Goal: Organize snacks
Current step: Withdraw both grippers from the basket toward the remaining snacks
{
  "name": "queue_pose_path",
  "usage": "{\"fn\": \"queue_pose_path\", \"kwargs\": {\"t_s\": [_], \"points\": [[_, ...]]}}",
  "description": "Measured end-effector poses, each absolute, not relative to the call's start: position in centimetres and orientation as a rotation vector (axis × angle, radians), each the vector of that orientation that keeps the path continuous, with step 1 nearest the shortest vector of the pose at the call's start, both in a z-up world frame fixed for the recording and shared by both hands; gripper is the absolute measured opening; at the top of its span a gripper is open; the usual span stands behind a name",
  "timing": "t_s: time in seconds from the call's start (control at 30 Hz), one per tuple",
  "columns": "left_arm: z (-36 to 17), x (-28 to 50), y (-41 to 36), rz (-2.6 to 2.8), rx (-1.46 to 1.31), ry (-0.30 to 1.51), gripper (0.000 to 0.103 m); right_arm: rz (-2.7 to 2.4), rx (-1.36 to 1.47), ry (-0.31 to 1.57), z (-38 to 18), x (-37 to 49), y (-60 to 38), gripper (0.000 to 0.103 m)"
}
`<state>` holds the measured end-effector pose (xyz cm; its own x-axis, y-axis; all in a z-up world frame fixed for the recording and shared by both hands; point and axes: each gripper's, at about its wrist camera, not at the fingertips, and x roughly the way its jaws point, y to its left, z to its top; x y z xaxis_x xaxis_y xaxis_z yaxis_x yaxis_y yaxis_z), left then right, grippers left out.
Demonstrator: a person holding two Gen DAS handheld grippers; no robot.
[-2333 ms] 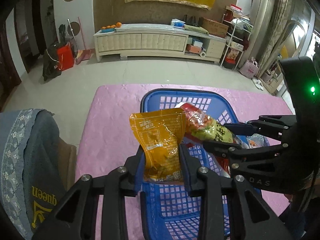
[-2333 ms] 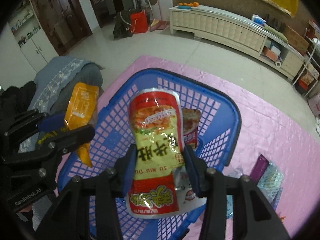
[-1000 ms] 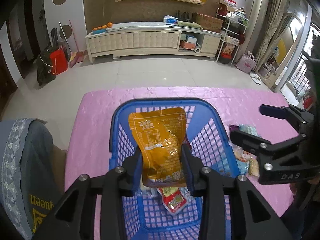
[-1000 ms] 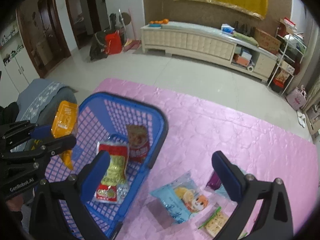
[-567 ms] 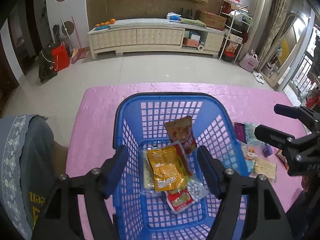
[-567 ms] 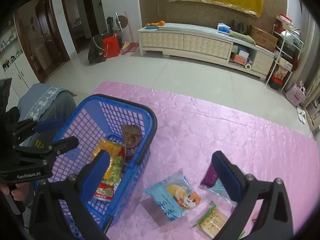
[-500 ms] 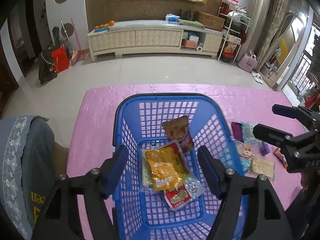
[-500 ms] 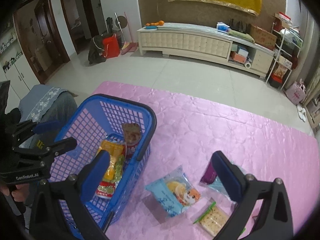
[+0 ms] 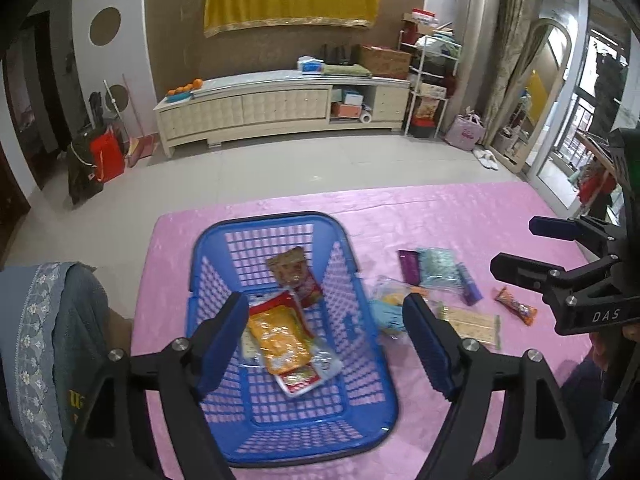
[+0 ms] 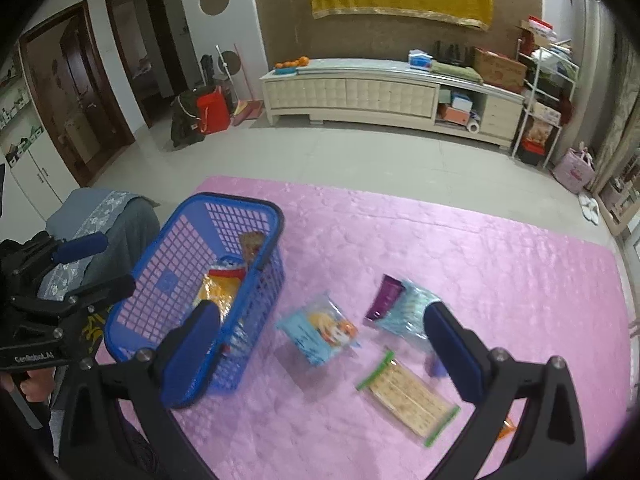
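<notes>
Both tools are empty and between pickups: several snack packets already lie in the blue basket (image 9: 372, 400), and more wait on the pink tabletop (image 10: 500, 264).

The left tool (image 9: 324, 344) hangs over the basket with its jaws opening and nothing between them. Below it an orange packet (image 9: 278, 340) lies on a red-and-white one, with a brown packet (image 9: 290, 266) toward twelve o'clock of them.

The right tool (image 10: 320, 356) is spread wide and holds nothing. In its view a light-blue packet (image 10: 320, 330) lies at three o'clock of the basket, a cracker packet (image 10: 408, 394) at about five o'clock of that, and a purple packet (image 10: 386, 296) touching a teal one (image 10: 412, 312) further right.

The next move probably calls for the right tool to drop toward the light-blue packet, straddle it and close; flat film packets may slip, so the pads should bite on an edge.
</notes>
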<state>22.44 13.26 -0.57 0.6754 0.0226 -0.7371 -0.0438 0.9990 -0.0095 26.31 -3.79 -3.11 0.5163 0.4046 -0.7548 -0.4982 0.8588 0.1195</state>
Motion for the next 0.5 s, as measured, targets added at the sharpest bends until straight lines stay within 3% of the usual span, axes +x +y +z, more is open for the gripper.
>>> {"fn": "queue_pose_path", "kwargs": {"t_s": [0.5], "points": [[-2.6,24.0,5.4,-0.04,0.028,0.875,0.078,0.489,-0.132,0.891,-4.4,25.9,-11.0,0.103]]}}
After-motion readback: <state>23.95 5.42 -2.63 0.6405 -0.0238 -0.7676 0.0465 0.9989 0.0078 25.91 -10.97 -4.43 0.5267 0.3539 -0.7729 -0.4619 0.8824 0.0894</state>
